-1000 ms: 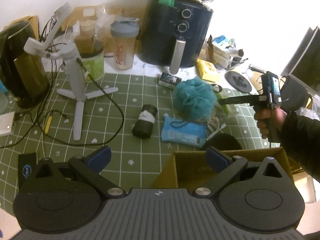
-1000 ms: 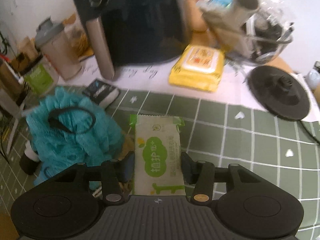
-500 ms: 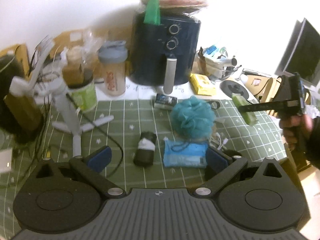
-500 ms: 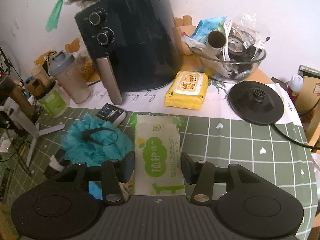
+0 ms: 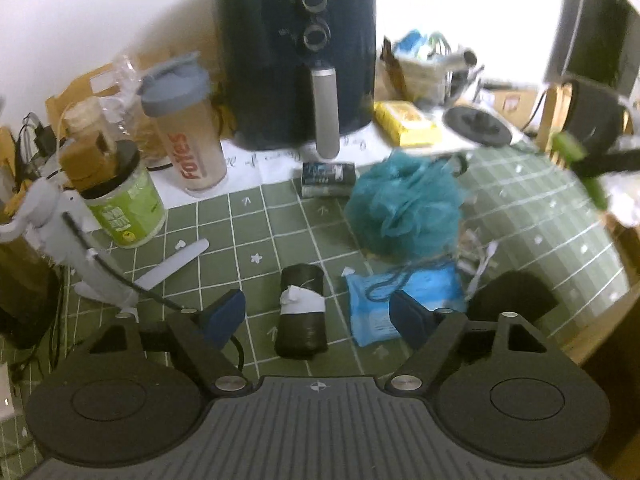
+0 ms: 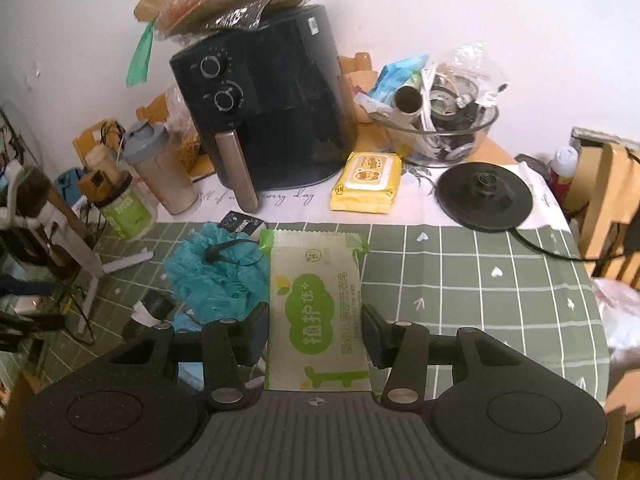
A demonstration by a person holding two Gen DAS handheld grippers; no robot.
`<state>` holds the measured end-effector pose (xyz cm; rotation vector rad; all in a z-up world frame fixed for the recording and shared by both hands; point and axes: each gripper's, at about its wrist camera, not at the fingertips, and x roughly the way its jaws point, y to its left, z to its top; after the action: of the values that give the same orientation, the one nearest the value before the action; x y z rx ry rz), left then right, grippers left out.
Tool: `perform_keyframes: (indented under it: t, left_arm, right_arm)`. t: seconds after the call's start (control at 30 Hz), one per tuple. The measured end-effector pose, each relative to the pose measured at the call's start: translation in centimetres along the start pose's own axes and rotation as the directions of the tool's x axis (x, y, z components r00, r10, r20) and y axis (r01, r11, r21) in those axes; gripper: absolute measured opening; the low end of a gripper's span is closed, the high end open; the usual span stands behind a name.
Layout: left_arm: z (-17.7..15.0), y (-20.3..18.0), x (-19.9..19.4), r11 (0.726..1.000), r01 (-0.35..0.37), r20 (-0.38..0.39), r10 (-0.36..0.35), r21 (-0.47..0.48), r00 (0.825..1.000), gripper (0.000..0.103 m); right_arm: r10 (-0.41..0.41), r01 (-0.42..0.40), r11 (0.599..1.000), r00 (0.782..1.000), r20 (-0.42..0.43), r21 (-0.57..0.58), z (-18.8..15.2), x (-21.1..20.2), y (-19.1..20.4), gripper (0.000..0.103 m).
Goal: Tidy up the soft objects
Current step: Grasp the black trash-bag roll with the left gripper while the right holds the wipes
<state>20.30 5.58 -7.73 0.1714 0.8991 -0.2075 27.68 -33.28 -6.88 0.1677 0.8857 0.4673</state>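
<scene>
Soap packet (image 6: 318, 312), green and white, sits clamped in the right tool (image 6: 316, 334), clear of the tabletop (image 6: 480, 280). Left tool (image 5: 316, 314), jaws just narrowing yet empty, straddles the black roll (image 5: 301, 312): centre it before squeezing, avoiding the blue pack (image 5: 384, 300).

At the back of my view stands a dark air fryer (image 6: 264, 112) with two knobs and a grey handle, and a plastic bag of flat things lies on top of it. To its left I see a shaker bottle (image 5: 184, 128) with a grey lid, and beside it a green tub (image 5: 124, 208). To the right of the fryer a glass bowl (image 6: 440, 132) holds cables and small items. A round black kettle base (image 6: 484, 194) lies near it. The surface (image 6: 480, 280) has a green cloth with white squares.
</scene>
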Motion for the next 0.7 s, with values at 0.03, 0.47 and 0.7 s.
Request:
perform_keyframes:
  t: [0.03,0.47,0.7]
  left_arm:
    - [-0.1,0.0,0.7,1.0,-0.005,-0.01,0.006,0.015,1.0,0.079]
    - [-0.8,0.2,8.8,0.999,-0.017,-0.138,0.023,0.05,0.99,0.065]
    - [-1.1,0.3,11.6,0.998,-0.041,-0.202,0.048,0.039,0.978,0.054]
  right_arm:
    - [-0.005,0.005,1.0,1.0,0.004,0.005,-0.2,-0.4,0.1,0.051]
    - [-0.066,0.064,0.995,0.997,0.027,0.072,-3.0,-4.7,0.3,0.051]
    - [-0.093,0.088,0.99,0.995,0.042,0.113,-4.2,-6.5,0.4,0.051]
